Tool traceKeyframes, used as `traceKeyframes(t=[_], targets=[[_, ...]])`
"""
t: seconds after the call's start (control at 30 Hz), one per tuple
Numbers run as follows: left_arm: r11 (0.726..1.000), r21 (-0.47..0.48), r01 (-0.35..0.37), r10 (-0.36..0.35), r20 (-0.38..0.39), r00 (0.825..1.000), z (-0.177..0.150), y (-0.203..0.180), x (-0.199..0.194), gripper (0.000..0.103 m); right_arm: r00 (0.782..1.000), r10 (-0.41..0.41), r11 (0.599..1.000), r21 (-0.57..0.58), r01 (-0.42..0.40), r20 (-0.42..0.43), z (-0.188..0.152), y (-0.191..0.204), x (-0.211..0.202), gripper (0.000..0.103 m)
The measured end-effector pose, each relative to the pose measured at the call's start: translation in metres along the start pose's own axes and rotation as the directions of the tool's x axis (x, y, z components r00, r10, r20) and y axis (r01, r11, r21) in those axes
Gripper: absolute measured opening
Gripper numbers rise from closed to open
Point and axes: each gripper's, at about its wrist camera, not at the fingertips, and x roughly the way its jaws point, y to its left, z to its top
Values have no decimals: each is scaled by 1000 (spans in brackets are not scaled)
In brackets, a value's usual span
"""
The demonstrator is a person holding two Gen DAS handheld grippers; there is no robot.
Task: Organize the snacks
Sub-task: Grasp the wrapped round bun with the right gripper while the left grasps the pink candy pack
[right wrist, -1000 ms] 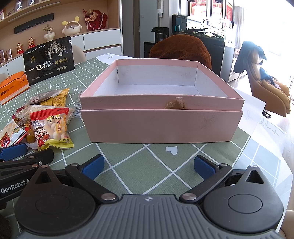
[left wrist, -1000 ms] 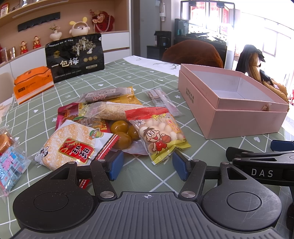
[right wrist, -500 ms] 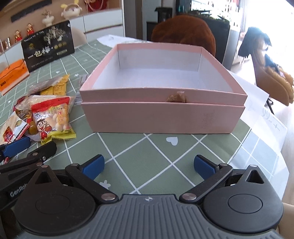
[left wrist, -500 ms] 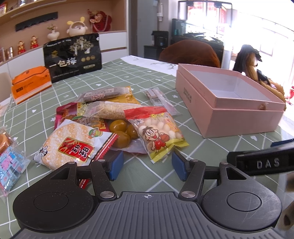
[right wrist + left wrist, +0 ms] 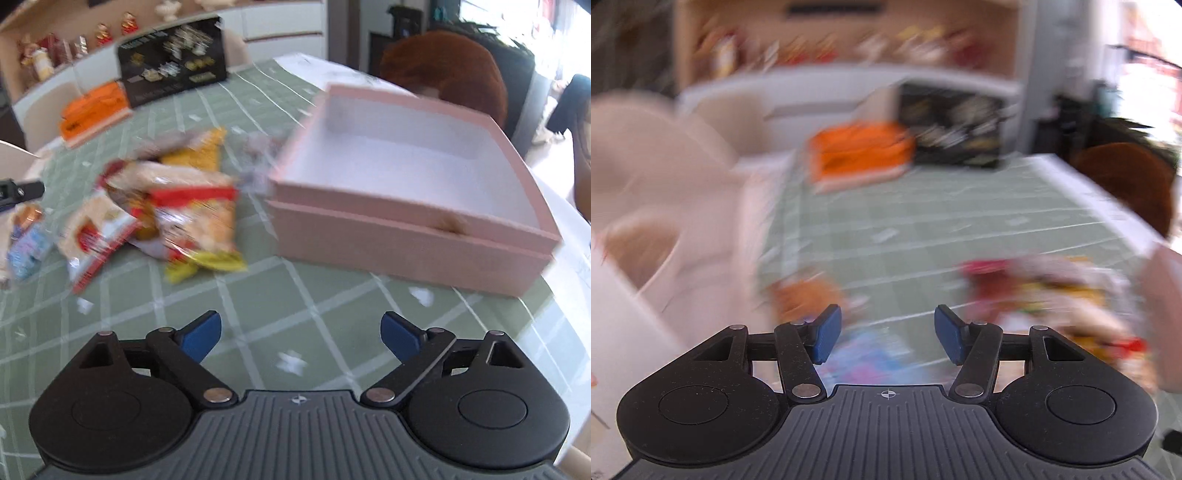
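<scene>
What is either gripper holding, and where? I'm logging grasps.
Nothing: the left gripper and right gripper both stand open with empty jaws.

I see a green tablecloth (image 5: 295, 295) with white lines that make squares and little white hearts. Far on the left lies an orange pack (image 5: 94, 109). Just to its right a big black bag (image 5: 171, 72) stands up, with gold pictures on it. Behind them is a white cabinet (image 5: 280, 22), and small red figures (image 5: 114, 31) stand on it. Far on the right, past the table, is a round brown chair back (image 5: 443, 70). My left camera is very blurry, but the orange pack (image 5: 860, 151) and black bag (image 5: 955, 125) still show there.
</scene>
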Motion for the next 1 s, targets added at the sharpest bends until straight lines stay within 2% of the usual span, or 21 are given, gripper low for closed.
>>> traceKeyframes(t=[0.07,0.17,0.23,0.33,0.43,0.47,0.53,0.63,0.73,0.8,0.9,0.97,1.0], targets=[[999,-17,-31,30,-48,998,-2,16,12,62,1000,27,999,-37,-26,14,5,17,-1,94],[1000,-8,-1,0,-73,997,-10,23,19,59,998,47,993,-108,-43,30,14,37,-1,94],[998,-11,54,-55,-79,995,-13,18,19,60,998,36,991,-126,-31,41,17,42,0,94],[988,40,147,-142,-110,984,-19,4,13,61,999,23,994,-108,-19,33,20,38,2,94],[958,70,279,-264,-166,950,-28,-5,3,62,1000,17,997,-82,-15,19,18,29,8,94],[951,87,297,-278,-175,944,-31,-7,2,63,1000,13,997,-80,-11,17,18,27,8,94],[939,146,312,-286,-178,942,-37,-14,-6,63,1000,5,996,-86,-3,22,19,27,5,94],[932,207,299,-266,-173,948,-38,-22,-9,66,999,23,992,-124,-19,34,35,40,4,94],[940,176,291,-256,-195,947,-34,-22,-6,65,997,61,983,-174,-52,45,62,63,6,94],[958,96,269,-245,-207,947,-27,-10,-5,58,994,109,967,-237,-98,31,83,89,11,94],[973,20,232,-224,-193,955,-24,10,-17,58,980,191,919,-360,-160,50,106,140,14,94],[971,13,238,-230,-213,950,-27,15,-21,58,956,294,864,-430,-262,8,117,178,25,94],[970,18,242,-232,-221,947,-30,16,-22,58,935,352,828,-453,-331,-41,122,198,36,94]])
